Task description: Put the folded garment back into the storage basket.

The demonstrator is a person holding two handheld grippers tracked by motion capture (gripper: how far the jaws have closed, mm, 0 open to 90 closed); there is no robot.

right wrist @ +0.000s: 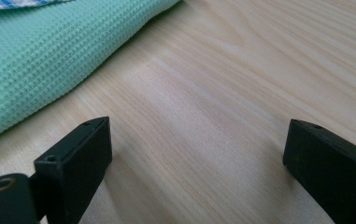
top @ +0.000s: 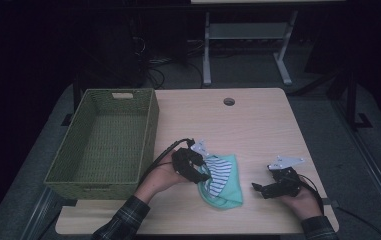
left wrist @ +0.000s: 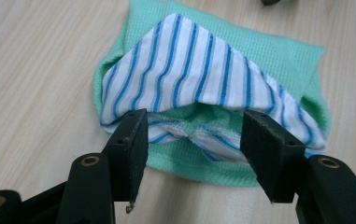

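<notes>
Both tongs (top: 204,172) agape beside cloth (top: 225,185)

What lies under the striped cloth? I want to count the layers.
A green cloth lies under the striped cloth, showing all around it on the table. Anything between them is covered.

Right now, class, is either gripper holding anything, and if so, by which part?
Nothing is held. The left gripper stands open around the edge of the striped cloth; the right gripper is open over the bare table.
</notes>
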